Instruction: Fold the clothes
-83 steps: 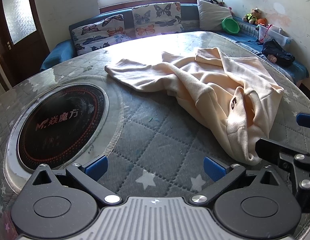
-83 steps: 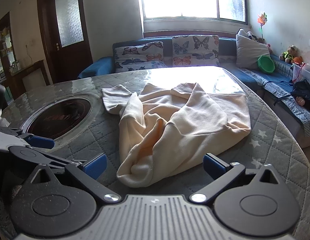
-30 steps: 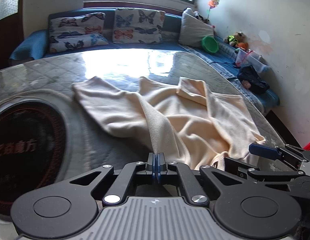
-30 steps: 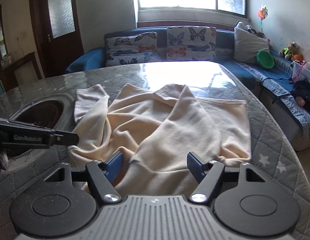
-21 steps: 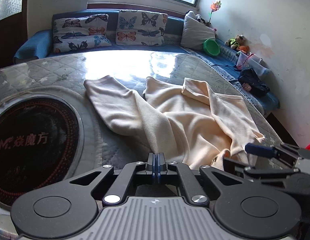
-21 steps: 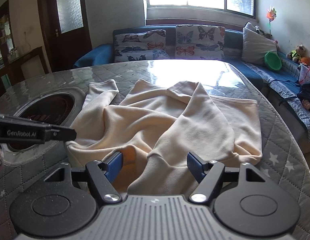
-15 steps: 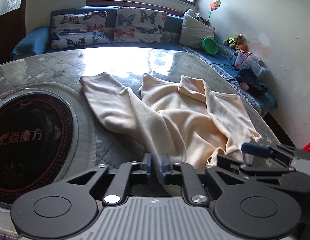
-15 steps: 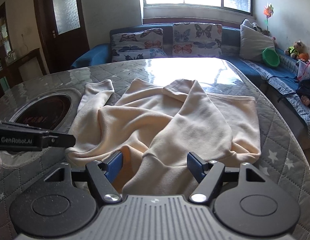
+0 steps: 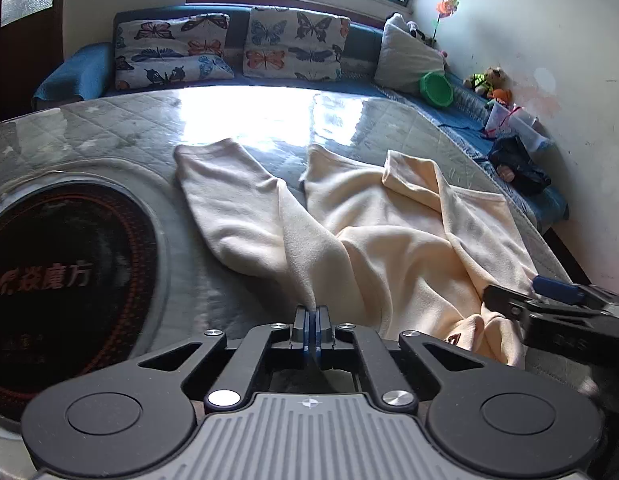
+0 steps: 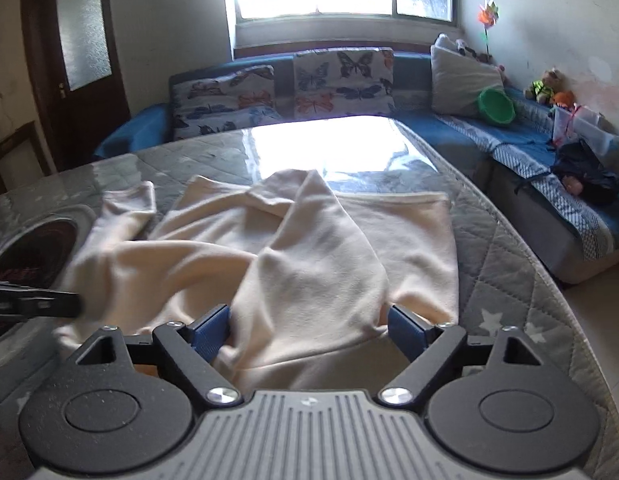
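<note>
A cream sweatshirt (image 9: 397, 248) lies crumpled on the quilted grey table (image 9: 237, 120), one sleeve (image 9: 229, 200) stretched toward the far left. My left gripper (image 9: 311, 322) is shut on a raised fold of the sweatshirt at its near edge. My right gripper (image 10: 307, 330) straddles a thick bunched part of the sweatshirt (image 10: 309, 280). Its jaws are opening, the blue pads (image 10: 211, 330) stand wide on either side of the cloth, and they do not press on it. The right gripper (image 9: 529, 294) also shows at the garment's near right corner in the left wrist view.
A round black hotplate (image 9: 61, 280) is set into the table at the left. The table's curved edge (image 10: 549, 280) drops off at the right. Beyond it a blue sofa (image 10: 521, 140) holds butterfly cushions (image 9: 293, 48), a green bowl (image 10: 496, 109) and toys.
The left gripper's jaws parted slightly around the fold, then shut on it again. The right gripper's jaws spread wider and it moved forward and down over the bunched cloth.
</note>
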Tool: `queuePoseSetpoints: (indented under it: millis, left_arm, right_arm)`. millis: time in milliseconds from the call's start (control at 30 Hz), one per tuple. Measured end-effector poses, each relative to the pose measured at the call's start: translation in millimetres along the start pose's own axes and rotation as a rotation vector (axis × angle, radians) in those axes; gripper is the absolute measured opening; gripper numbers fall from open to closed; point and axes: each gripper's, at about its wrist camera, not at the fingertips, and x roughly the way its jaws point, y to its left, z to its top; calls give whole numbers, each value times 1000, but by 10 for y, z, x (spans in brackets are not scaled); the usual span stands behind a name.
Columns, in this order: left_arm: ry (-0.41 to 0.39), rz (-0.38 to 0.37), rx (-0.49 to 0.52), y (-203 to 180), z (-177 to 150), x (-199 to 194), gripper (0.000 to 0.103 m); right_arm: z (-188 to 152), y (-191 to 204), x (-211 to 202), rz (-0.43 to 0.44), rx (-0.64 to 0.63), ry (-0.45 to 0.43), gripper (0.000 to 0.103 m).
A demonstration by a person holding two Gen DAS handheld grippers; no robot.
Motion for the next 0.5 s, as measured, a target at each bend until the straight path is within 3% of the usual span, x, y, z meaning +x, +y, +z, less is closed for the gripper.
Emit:
queuePoseSetpoints:
  millis: [200, 500]
  left_arm:
    - [-31, 40, -22, 203, -90, -219, 3]
    - [-68, 125, -105, 707, -310, -622, 3]
  right_arm:
    - [-128, 239, 96, -3, -46, 5, 98]
    - [-171, 895, 159, 81, -146, 3, 100]
